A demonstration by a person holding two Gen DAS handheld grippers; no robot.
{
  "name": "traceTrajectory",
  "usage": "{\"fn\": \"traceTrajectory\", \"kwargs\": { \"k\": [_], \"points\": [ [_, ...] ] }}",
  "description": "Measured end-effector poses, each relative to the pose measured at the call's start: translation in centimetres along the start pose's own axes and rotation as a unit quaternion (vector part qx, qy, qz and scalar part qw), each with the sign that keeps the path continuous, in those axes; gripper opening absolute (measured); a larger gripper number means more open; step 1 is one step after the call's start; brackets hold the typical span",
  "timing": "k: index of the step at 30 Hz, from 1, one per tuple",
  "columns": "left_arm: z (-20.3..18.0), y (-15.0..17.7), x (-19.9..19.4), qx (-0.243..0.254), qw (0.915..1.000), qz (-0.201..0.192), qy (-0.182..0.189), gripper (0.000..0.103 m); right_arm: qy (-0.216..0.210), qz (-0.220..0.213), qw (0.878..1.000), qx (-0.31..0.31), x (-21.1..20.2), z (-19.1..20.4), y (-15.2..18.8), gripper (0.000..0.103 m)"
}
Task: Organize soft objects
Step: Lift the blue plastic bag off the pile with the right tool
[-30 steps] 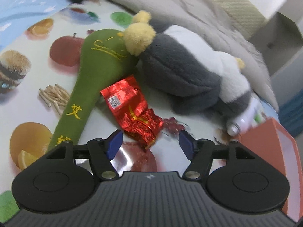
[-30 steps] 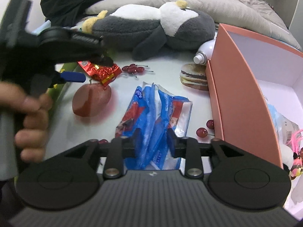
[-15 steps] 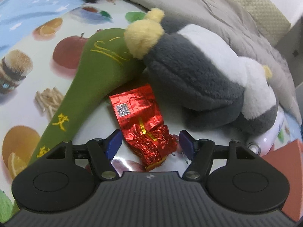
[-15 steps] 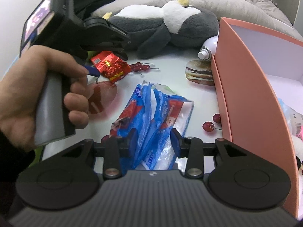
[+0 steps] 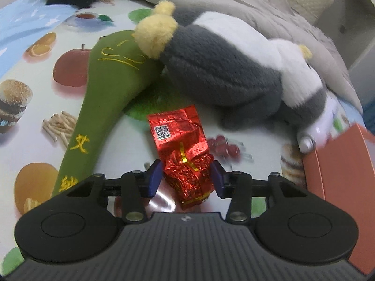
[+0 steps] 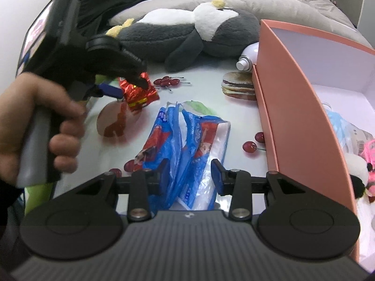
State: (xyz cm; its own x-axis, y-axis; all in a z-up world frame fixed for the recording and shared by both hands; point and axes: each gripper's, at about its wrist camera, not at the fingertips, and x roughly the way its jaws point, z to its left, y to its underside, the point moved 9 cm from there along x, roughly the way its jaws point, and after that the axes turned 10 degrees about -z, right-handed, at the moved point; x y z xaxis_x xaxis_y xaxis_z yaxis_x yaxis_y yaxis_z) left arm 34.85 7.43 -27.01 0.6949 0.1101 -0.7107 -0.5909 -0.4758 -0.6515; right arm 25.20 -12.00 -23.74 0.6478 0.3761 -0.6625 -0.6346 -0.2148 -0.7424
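A red foil packet (image 5: 181,149) lies on the fruit-print table, its crumpled lower end between the fingers of my left gripper (image 5: 186,178). The jaws stand close on both sides of it; contact is unclear. The packet also shows in the right wrist view (image 6: 138,91). A blue tissue pack (image 6: 185,145) lies between the open fingers of my right gripper (image 6: 189,175), not clamped. A grey and white plush penguin (image 5: 234,70) and a green plush paddle (image 5: 105,86) lie behind the packet.
A salmon-pink box (image 6: 293,98) stands at the right with soft items inside. A white spray bottle (image 6: 248,58) lies beside it. A grey quilt (image 5: 269,7) and dark clothing (image 6: 110,2) lie at the back.
My left gripper has moved forward over the red packet and its jaws have narrowed around the packet's lower end. My right gripper has edged forward over the tissue pack.
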Motion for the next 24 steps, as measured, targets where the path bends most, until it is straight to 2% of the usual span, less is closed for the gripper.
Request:
{"fn": "traceTrajectory", "kwargs": {
  "k": [2, 3, 10, 11, 13, 15, 19, 24],
  "points": [
    [0.1, 0.6, -0.8, 0.003, 0.9999, 0.009, 0.013, 0.05, 0.0, 0.001, 1.0, 0.005, -0.3, -0.1, 0.1, 0.041],
    [0.2, 1.1, -1.2, 0.004, 0.9996, 0.016, 0.021, 0.042, 0.001, 0.001, 1.0, 0.007, -0.5, -0.1, 0.2, 0.041],
    [0.1, 4.0, -4.7, 0.051, 0.9962, 0.041, 0.058, 0.038, 0.002, 0.005, 1.0, 0.028, -2.2, 0.1, 0.8, 0.041],
    [0.2, 4.4, -5.3, 0.057, 0.9955, 0.044, 0.062, 0.034, 0.002, 0.006, 0.999, 0.031, -2.4, 0.2, 0.9, 0.041],
    [0.5, 5.2, -6.4, 0.064, 0.9938, 0.05, 0.076, 0.033, 0.002, 0.006, 0.999, 0.035, -3.0, 0.4, 1.1, 0.041],
    [1.1, 5.8, -7.2, 0.075, 0.9922, 0.06, 0.079, 0.024, -0.001, 0.002, 0.999, 0.043, -3.5, 0.7, 1.1, 0.041],
    [2.5, 6.5, -8.4, 0.081, 0.9914, 0.066, 0.078, 0.024, -0.005, -0.003, 0.998, 0.068, -3.8, 1.1, 1.2, 0.041],
    [2.8, 5.9, -9.7, 0.06, 0.9928, 0.052, 0.089, 0.027, -0.008, -0.009, 0.997, 0.08, -2.7, 1.7, 1.1, 0.041]
  ]
}}
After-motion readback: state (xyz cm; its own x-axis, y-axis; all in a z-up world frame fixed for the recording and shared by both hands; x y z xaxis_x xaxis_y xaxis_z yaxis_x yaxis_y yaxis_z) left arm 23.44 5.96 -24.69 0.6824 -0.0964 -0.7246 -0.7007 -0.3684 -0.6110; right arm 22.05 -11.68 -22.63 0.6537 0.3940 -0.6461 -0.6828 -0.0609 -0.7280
